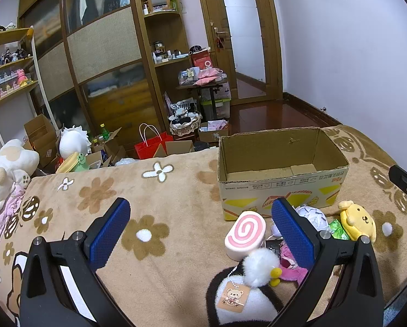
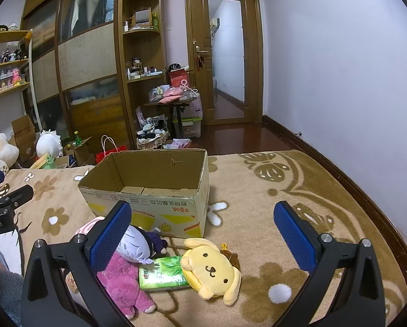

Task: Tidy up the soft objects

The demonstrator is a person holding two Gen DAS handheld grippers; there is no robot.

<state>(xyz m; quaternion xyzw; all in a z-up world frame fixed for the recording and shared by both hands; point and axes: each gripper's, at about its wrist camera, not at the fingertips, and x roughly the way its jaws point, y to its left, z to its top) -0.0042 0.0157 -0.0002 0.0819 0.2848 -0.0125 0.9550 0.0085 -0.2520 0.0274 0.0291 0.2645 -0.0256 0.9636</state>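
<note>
Partly hidden: pink plush (image 2: 121, 280) behind right gripper (image 2: 203, 234).

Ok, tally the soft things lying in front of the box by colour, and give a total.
Yellow: 1, the dog plush
Pink: 2, the swirl roll and the fuzzy plush
Green: 1, the tissue pack
Lilac-haired: 1, the doll
Black and white: 1, the plush with the bear tag
Total: 6
The box is empty.
</note>
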